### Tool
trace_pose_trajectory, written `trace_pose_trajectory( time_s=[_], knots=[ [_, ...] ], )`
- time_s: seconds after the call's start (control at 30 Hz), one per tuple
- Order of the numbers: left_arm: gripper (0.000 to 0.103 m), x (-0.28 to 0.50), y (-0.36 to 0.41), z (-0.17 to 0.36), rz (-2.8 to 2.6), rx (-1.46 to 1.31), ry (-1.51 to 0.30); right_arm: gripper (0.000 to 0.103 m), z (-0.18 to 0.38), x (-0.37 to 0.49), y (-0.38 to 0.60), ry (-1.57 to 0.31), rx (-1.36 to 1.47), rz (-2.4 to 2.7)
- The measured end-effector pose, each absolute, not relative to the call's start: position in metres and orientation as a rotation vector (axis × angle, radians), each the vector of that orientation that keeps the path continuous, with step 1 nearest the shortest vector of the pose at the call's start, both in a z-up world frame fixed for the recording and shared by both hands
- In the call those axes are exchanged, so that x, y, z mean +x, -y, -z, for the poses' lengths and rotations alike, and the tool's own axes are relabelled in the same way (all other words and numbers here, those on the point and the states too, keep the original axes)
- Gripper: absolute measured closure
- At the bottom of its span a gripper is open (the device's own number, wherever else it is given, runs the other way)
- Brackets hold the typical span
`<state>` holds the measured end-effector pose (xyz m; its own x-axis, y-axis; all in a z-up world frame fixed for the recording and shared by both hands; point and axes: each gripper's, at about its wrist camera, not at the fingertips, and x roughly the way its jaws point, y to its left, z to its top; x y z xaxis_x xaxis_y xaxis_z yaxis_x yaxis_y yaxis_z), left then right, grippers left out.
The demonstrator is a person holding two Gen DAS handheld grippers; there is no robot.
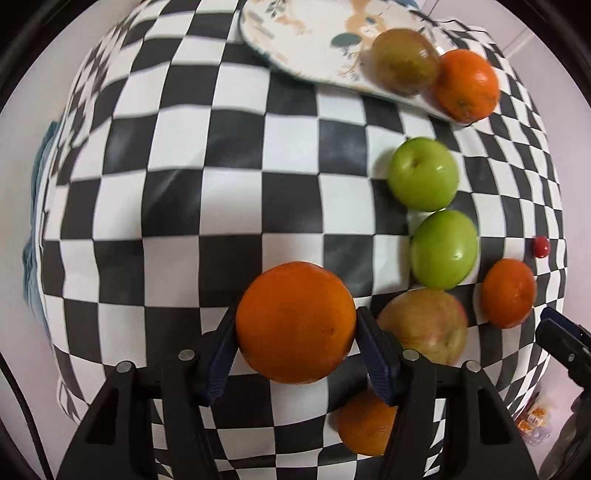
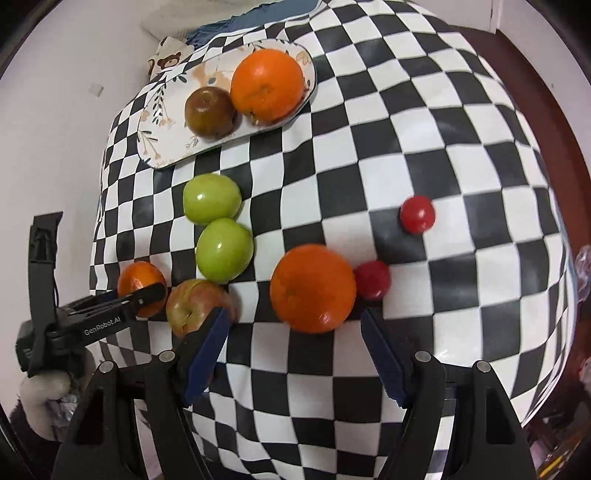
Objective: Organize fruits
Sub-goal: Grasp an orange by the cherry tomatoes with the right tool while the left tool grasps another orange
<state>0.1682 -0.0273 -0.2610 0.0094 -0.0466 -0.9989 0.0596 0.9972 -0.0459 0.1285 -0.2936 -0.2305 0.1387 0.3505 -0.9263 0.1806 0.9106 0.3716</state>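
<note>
On the checked tablecloth [image 1: 207,206], the left wrist view shows the left gripper [image 1: 295,318] pointing straight down with both blue pads [image 1: 376,354] pressed against a large orange [image 1: 295,332], which it grips just beside a reddish apple [image 1: 424,325]; only this view shows a further orange [image 1: 365,424] low behind the right-hand finger. At the far side a floral plate [image 1: 295,33] carries a brown fruit [image 1: 404,61] and another orange [image 1: 467,85], with two green apples [image 1: 423,173] between plate and gripper. Only the right wrist view shows both small red fruits [image 2: 417,214], a teddy-bear print [image 2: 166,61] beyond the cloth, and the side of the left gripper, lettered "GenRobot.AI" [image 2: 101,326], above a pale-gloved hand [image 2: 44,391]. Tilted steeply downward, the right gripper [image 2: 294,314] stands with its jaws apart around a loose orange [image 2: 312,273] that rests on the cloth just ahead of its tips, neither pad pressing on it
</note>
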Motion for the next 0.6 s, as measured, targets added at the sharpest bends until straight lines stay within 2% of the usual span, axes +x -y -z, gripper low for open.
trace_pose_trajectory(
  time_s=[0.23, 0.33, 0.6],
  knots=[
    [0.044, 0.173, 0.026, 0.269, 0.068, -0.003, -1.553, 0.027, 0.267, 0.143, 0.269, -1.464, 0.396, -0.074],
    [0.044, 0.176, 0.027, 0.269, 0.072, 0.005, -1.554, 0.035, 0.277, 0.151, 0.261, -1.468, 0.366, -0.063],
    [0.044, 0.188, 0.024, 0.245, 0.091, -0.012, -1.540, 0.037, 0.270, 0.143, 0.266, -1.419, 0.402, -0.086]
  ],
)
